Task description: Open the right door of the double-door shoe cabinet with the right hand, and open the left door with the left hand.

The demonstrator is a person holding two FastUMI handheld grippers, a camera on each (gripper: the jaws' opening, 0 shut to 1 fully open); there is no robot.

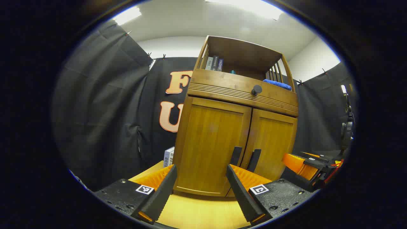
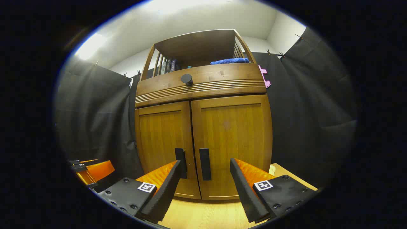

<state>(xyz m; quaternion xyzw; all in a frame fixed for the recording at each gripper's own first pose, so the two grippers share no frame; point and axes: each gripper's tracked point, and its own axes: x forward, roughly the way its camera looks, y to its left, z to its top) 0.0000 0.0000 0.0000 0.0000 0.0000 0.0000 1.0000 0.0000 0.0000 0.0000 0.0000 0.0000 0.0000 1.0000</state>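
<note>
The shoe cabinet (image 2: 203, 127) is seen upright on the bench (image 2: 203, 216), both doors closed, its front turned toward the grippers. The vertical handles (image 2: 205, 163) are set side by side at the centre seam. The right gripper (image 2: 203, 187) and left gripper (image 1: 200, 190) are held wide, short of the doors, gripping nothing.

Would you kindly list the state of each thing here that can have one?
Left door: closed.
Right door: closed.
Drawer: shut.
Left gripper: open, holding nothing.
Right gripper: open, holding nothing, facing the right door's handle.
</note>
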